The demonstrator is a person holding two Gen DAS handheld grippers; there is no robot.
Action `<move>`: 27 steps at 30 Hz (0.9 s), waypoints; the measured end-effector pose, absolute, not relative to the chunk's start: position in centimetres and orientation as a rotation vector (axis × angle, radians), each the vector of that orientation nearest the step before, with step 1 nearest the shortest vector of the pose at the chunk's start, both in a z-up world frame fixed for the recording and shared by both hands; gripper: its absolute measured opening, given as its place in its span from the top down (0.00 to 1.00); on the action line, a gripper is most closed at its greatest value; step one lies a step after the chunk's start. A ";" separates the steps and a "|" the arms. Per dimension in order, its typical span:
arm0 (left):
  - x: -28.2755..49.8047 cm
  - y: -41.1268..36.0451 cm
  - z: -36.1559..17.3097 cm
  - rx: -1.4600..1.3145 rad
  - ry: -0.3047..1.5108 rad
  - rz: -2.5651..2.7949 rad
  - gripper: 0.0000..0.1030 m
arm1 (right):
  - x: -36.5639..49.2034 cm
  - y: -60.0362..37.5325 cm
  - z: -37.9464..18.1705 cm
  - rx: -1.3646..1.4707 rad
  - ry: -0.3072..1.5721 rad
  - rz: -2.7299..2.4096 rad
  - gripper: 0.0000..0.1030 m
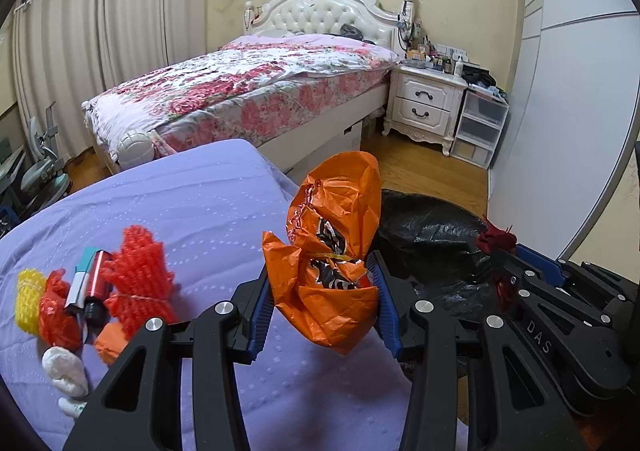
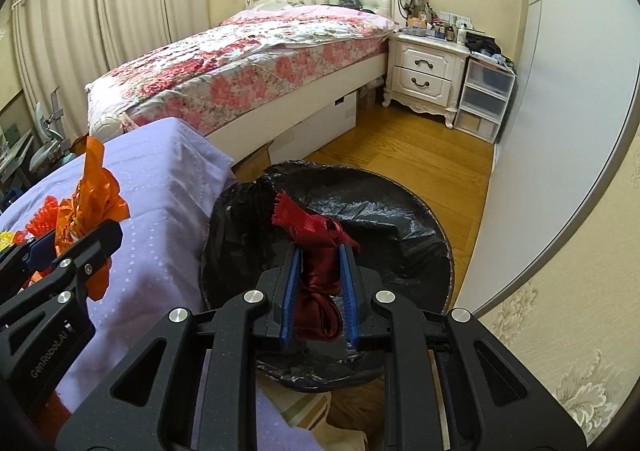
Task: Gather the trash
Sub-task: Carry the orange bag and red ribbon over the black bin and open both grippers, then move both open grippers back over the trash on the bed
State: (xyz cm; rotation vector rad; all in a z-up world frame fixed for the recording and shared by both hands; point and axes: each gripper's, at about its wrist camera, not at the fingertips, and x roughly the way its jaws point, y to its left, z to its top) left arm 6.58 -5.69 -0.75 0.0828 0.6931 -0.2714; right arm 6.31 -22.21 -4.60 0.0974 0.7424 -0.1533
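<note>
Left gripper (image 1: 322, 303) clamped on a crumpled orange plastic bag (image 1: 332, 247), fingers (image 1: 260, 315) pressing its lower folds from both sides while the top of the bag stands up loose above them. Held clear of the lilac bedspread (image 1: 192, 203), near its right edge, probably so it can swing across to the bin without dragging on the cloth.

Right gripper (image 2: 319, 293) closed on a dark red ribbon (image 2: 320, 251), blue fingers (image 2: 294, 287) squeezing the bunched middle, one frayed end sticking up and to the left. Hanging directly above the open mouth of the bin, lined with a black bag (image 2: 400, 219), which stands on the wooden floor (image 2: 420, 155) just right of the bedspread. Positioned there, by the look of it, so that opening the fingers would drop the ribbon straight in.

More trash waiting on the bedspread at near left: red foam netting (image 1: 138, 271), yellow netting (image 1: 28, 299), a small teal and silver box (image 1: 90, 279), a white wad (image 1: 64, 367).

Judged: ribbon nearly disposed of, orange bag next, the pile untouched. Light, springy bag likely to catch on the bin rim if let go too early.

Far side: flowered bed (image 1: 240, 87), white nightstand (image 1: 428, 99).
</note>
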 end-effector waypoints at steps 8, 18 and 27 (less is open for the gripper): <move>7.9 -7.6 -1.3 0.123 0.700 -0.289 0.56 | 7.6 -23.2 -5.3 0.125 0.751 -0.175 0.81; 8.4 -7.8 -1.8 0.135 0.705 -0.266 0.29 | 7.7 -24.8 -5.3 0.158 0.724 -0.230 0.66; 7.8 -6.6 -1.2 0.118 0.701 -0.228 0.26 | 7.2 -25.0 -4.7 0.163 0.708 -0.250 0.57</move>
